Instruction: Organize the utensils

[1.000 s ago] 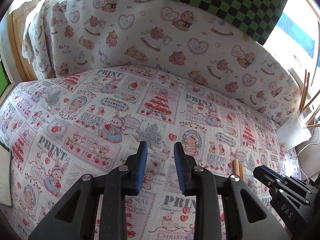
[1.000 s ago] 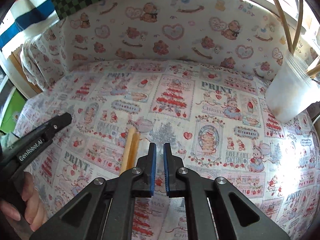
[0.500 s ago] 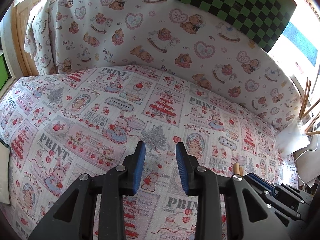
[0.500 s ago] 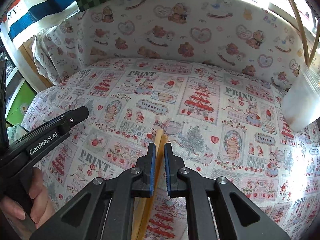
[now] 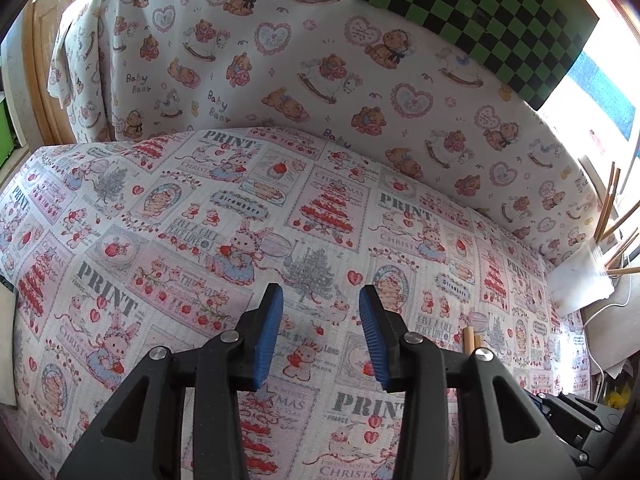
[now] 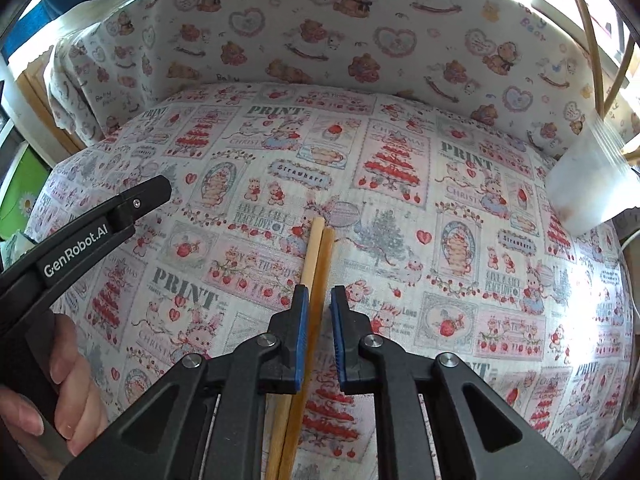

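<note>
A pair of wooden chopsticks [image 6: 318, 256] lies side by side on the printed cloth, pointing away from me; their ends also show in the left wrist view [image 5: 472, 338]. My right gripper [image 6: 320, 304] is open a little, its blue pads straddling the chopsticks without closing on them. My left gripper [image 5: 320, 320] is open and empty above bare cloth, left of the chopsticks. A translucent plastic cup [image 6: 592, 184] holding several more chopsticks stands at the far right; it also shows in the left wrist view [image 5: 580, 284].
The printed tablecloth [image 5: 160, 220] covers the table, with a teddy-bear cloth [image 5: 320, 60] hung as a back wall. A green-black checkered board [image 5: 500, 12] stands behind. The left gripper's body [image 6: 80, 236] and the holding hand are at the right view's left edge. Cables lie at the far right.
My right gripper has moved over the chopsticks and opened slightly around them. My left gripper has opened wider and shifted a little.
</note>
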Action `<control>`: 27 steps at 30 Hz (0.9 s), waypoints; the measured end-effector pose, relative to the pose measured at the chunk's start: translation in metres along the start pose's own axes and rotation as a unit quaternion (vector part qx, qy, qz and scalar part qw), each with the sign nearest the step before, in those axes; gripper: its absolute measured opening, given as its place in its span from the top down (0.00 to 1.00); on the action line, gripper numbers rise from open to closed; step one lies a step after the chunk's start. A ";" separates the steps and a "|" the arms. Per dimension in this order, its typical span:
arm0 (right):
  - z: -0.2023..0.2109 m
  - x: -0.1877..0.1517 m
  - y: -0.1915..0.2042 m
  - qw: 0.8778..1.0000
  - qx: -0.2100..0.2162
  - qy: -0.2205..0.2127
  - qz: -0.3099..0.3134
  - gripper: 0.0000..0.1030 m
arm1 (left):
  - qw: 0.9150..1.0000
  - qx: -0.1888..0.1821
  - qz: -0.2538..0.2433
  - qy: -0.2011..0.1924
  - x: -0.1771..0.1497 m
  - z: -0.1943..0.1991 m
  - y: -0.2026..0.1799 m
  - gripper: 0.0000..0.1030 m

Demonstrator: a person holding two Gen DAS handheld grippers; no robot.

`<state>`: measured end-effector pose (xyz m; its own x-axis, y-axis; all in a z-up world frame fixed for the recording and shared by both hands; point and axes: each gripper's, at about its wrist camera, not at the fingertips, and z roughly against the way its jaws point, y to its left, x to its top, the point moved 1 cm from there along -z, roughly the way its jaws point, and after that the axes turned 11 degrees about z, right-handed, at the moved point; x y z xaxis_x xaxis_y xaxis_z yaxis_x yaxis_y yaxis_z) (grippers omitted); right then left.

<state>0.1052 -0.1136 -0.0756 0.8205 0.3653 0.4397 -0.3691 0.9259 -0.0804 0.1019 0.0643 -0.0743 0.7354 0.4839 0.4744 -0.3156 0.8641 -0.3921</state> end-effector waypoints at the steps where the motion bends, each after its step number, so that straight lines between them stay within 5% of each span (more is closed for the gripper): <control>1: 0.000 0.000 0.001 1.000 -0.011 -0.001 0.004 0.88 | 1.000 0.000 0.003 0.001 0.000 -0.001 0.001 0.63; 4: 0.000 0.002 0.003 0.999 -0.046 -0.005 0.019 0.80 | 1.000 0.004 0.006 0.004 0.001 -0.003 0.002 0.63; 13: 0.001 0.006 0.013 0.997 -0.058 0.004 0.045 0.80 | 1.000 -0.014 0.019 -0.011 0.007 0.010 0.003 0.55; 16: -0.006 0.004 0.015 0.998 0.016 0.034 0.041 0.78 | 1.000 -0.010 0.024 -0.017 0.009 0.013 0.005 0.53; 21: -0.004 -0.001 0.026 0.998 -0.030 0.012 0.056 0.77 | 0.999 -0.007 0.030 -0.021 0.010 0.015 0.008 0.52; 27: -0.001 0.000 0.009 1.000 0.007 -0.002 0.012 0.77 | 0.999 -0.005 0.039 -0.020 0.011 0.013 0.013 0.51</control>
<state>0.1021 -0.1048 -0.0772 0.8091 0.3872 0.4421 -0.3954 0.9152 -0.0778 0.0980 0.0830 -0.0636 0.6845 0.5556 0.4720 -0.3654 0.8217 -0.4373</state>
